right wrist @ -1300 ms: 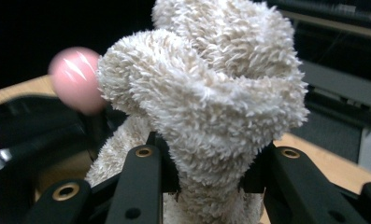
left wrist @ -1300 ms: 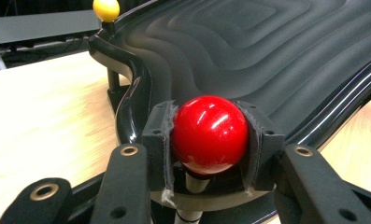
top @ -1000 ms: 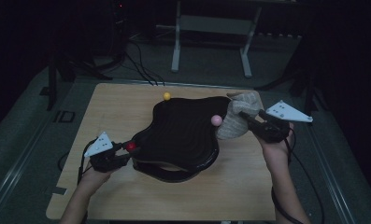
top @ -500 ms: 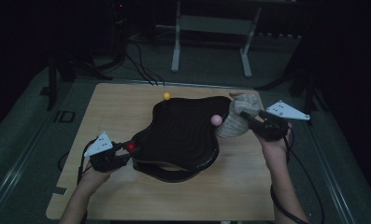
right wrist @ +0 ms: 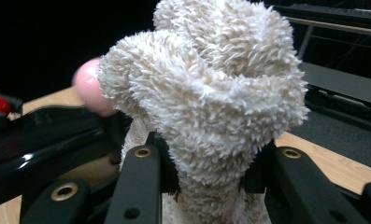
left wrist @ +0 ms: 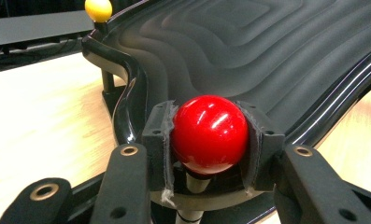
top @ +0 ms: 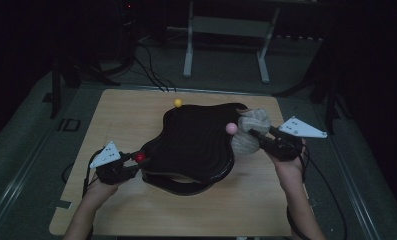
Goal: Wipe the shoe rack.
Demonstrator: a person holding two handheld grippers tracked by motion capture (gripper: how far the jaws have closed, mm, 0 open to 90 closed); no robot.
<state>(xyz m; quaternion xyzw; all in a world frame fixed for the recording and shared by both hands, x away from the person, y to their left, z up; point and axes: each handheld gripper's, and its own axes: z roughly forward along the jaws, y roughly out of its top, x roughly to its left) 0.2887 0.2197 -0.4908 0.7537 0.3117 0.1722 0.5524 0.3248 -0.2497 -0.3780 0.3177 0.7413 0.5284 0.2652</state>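
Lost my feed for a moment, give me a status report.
Left gripper shut on red ball at tray edge. Right gripper shut on fluffy cloth, beside pink ball. Nothing in the way.

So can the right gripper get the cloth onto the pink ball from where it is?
Probably yes. The right gripper is shut on the fluffy cloth, which already sits against the pink ball at the black tray's edge. Nothing stands between them.
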